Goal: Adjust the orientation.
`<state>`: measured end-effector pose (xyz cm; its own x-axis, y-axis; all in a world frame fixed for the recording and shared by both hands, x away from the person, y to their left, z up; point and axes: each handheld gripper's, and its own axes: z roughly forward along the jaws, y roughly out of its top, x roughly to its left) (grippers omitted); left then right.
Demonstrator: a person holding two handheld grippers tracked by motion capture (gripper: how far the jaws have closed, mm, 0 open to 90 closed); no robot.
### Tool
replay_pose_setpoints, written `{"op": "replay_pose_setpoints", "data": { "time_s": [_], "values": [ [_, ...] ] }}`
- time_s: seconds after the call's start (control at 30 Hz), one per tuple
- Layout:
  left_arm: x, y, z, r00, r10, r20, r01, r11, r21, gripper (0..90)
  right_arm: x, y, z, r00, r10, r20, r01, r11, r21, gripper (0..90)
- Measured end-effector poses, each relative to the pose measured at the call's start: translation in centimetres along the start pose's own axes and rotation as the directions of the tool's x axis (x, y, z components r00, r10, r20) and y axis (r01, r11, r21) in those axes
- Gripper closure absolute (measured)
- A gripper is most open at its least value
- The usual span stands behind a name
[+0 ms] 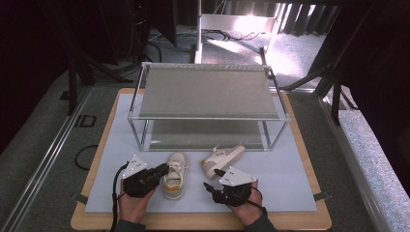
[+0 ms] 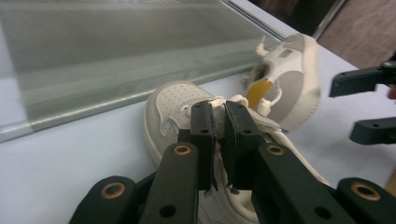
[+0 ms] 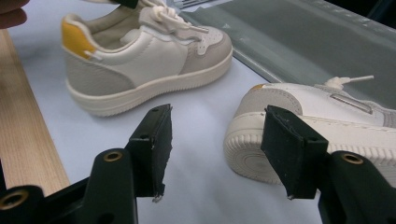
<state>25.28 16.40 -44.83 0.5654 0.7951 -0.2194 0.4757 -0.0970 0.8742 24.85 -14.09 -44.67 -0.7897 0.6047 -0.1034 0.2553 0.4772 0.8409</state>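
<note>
Two small white sneakers with yellow heel tabs lie on the pale mat in front of the rack. One sneaker [image 1: 174, 180] [image 2: 169, 100] [image 3: 140, 56] stands upright with its toe toward the rack. My left gripper [image 1: 162, 170] [image 2: 218, 125] is shut on the edge of its opening by the laces. The second sneaker [image 1: 223, 158] [image 2: 293, 77] [image 3: 327, 121] lies tipped on its side, closer to the rack. My right gripper [image 1: 211, 178] [image 3: 224, 144] is open just short of that sneaker's heel, touching nothing.
A two-tier metal-framed rack [image 1: 208, 92] with grey shelves stands at the back of the mat [image 1: 290, 188]; its lower shelf [image 2: 116, 56] lies just beyond the sneakers. The mat sits on a wooden board [image 1: 92, 220] [image 3: 28, 140]. Cables run on the floor behind.
</note>
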Motion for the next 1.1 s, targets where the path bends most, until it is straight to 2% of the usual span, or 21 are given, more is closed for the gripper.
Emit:
{"op": "replay_pose_setpoints", "data": {
  "time_s": [0.07,0.17,0.33,0.37,0.4,0.47,0.6,0.7,0.87,1.0,1.1],
  "values": [
    [0.1,-0.2,0.2,0.9999,0.003,-0.012,-0.003,0.9999,0.011,82.7,0.0,0.0,0.0,1.0000,0.000,0.001,0.000,1.000,0.000,42.7],
    [0.3,-0.3,0.3,1.0000,-0.001,-0.005,0.001,1.0000,-0.002,82.5,0.0,0.0,0.0,1.0000,0.000,0.001,0.000,1.000,0.002,42.7],
    [0.4,-0.5,0.2,0.9999,0.011,-0.003,-0.011,0.9999,0.004,80.4,-0.1,0.0,0.0,1.0000,0.000,0.004,0.000,1.000,0.003,42.7],
    [0.4,-0.5,0.2,0.9999,0.011,-0.003,-0.011,0.9999,0.004,78.2,-0.1,-0.1,0.0,1.0000,0.001,0.005,-0.001,1.000,0.002,42.7],
    [0.5,-0.5,0.3,0.9998,0.010,0.018,-0.010,0.9998,0.018,73.8,-0.2,-0.1,-0.1,1.0000,0.001,0.006,-0.001,1.000,0.002,42.7],
    [0.4,-0.7,0.4,0.9997,0.021,0.010,-0.021,0.9997,0.014,67.5,-0.3,-0.1,-0.1,0.9999,0.004,0.010,-0.004,1.000,0.000,42.6],
    [0.6,-0.8,0.3,0.9999,-0.004,0.011,0.004,1.0000,-0.006,56.6,-0.5,0.0,-0.2,0.9997,0.011,0.023,-0.011,1.000,-0.002,42.6],
    [0.6,-0.7,0.1,0.9997,-0.010,0.021,0.011,0.9997,-0.021,52.4,-0.7,0.1,-0.2,0.9994,0.010,0.034,-0.010,1.000,0.004,42.6],
    [0.5,-0.5,-0.3,0.9998,-0.016,0.009,0.017,0.9982,-0.058,48.8,-2.2,1.0,-0.3,0.9954,0.014,0.095,-0.014,1.000,-0.001,42.9],
    [0.6,-0.5,-0.5,0.9998,-0.021,0.006,0.022,0.9977,-0.064,47.5,-3.8,2.0,-0.2,0.9922,0.045,0.116,-0.043,0.999,-0.021,46.7],
    [0.6,-0.6,-0.5,0.9996,-0.027,0.004,0.027,0.9974,-0.066,47.4,-4.6,2.6,0.3,0.9882,0.052,0.144,-0.050,0.999,-0.014,49.0]
  ]
}}
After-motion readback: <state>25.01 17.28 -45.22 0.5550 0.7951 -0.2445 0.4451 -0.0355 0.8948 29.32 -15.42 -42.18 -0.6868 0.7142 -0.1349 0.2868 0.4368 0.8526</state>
